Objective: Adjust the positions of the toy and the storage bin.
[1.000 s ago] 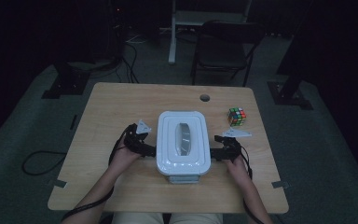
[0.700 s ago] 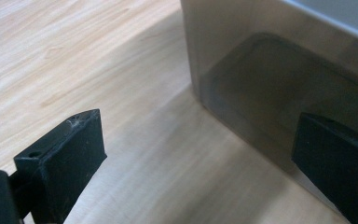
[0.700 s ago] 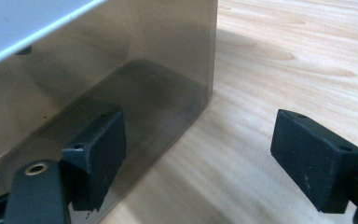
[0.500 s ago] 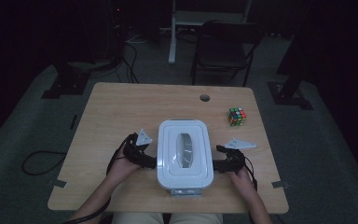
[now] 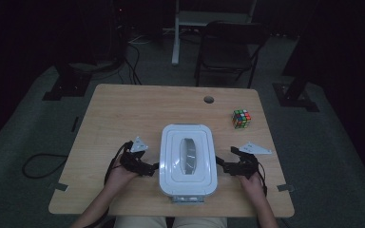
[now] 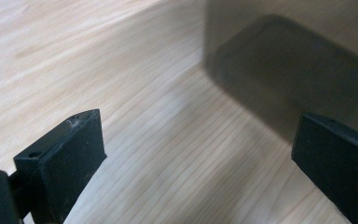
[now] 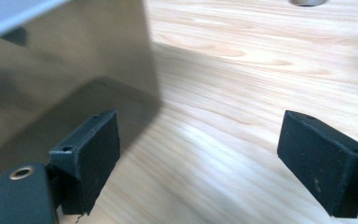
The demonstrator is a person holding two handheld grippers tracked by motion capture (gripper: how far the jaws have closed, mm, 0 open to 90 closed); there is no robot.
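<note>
A white lidded plastic box (image 5: 188, 159) with a clear strip on its lid sits near the front of the wooden table (image 5: 123, 114). My left gripper (image 5: 150, 168) lies level at the box's left side, and its jaws stand wide apart. In the left gripper view the gripper (image 6: 200, 123) has only table between its jaws, with the box wall (image 6: 307, 51) ahead to the right. My right gripper (image 5: 221, 166) is at the box's right side. Its jaws (image 7: 200, 121) have just been opening and hold nothing, with the box wall (image 7: 65, 60) to their left.
A colourful puzzle cube (image 5: 241, 118) stands at the table's right, beyond my right hand. A round cable hole (image 5: 208, 99) sits near the far edge. A dark chair (image 5: 228, 52) and cables are on the floor behind the table.
The box has slid toward the table's near edge, and both hands came back with it. The right gripper now sits a little off the box's side.
</note>
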